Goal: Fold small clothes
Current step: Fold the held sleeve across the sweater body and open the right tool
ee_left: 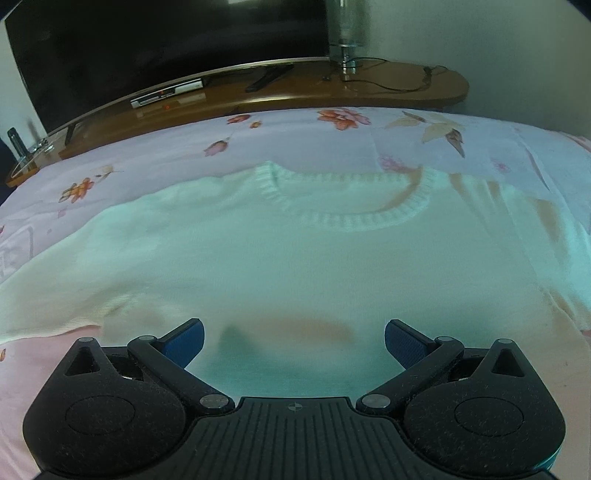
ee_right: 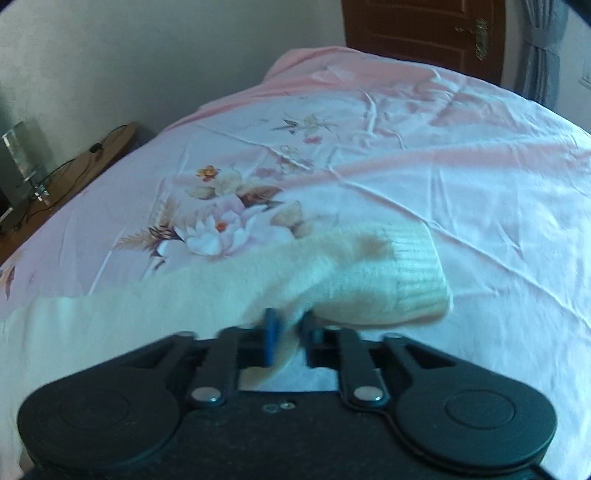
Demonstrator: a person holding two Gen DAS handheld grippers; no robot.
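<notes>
A small white sweater (ee_left: 295, 258) lies flat on the bed (ee_left: 147, 155), on a pink sheet with flowers printed on it.

The left wrist view shows the body of the sweater, with its ribbed round neck (ee_left: 347, 206) on the far side. The left tool (ee_left: 294, 341) sits over the near part of the sweater. Its two blue pads (ee_left: 188, 341) are wide apart and nothing is pinched between them. Behind the bed this view shows a long brown tabletop (ee_left: 332, 88) with a big dark TV (ee_left: 147, 48), a small silver box (ee_left: 166, 94), a black remote (ee_left: 267, 75) and a clear lamp base (ee_left: 347, 48) with a thin black wire.

The right wrist view shows a different part: one sleeve (ee_right: 332, 280) of the sweater, stretched out over the sheet, with its ribbed cuff (ee_right: 421, 269) at the end. The right tool (ee_right: 291, 332) is clamped on the sleeve, with the white knit squeezed between its blue pads (ee_right: 271, 339). This picture is a bit blurry near the tool. Farther away this view shows the rest of the wrinkled sheet, a brown door (ee_right: 424, 33) with a metal handle and a grey curtain (ee_right: 543, 51) beside it.
</notes>
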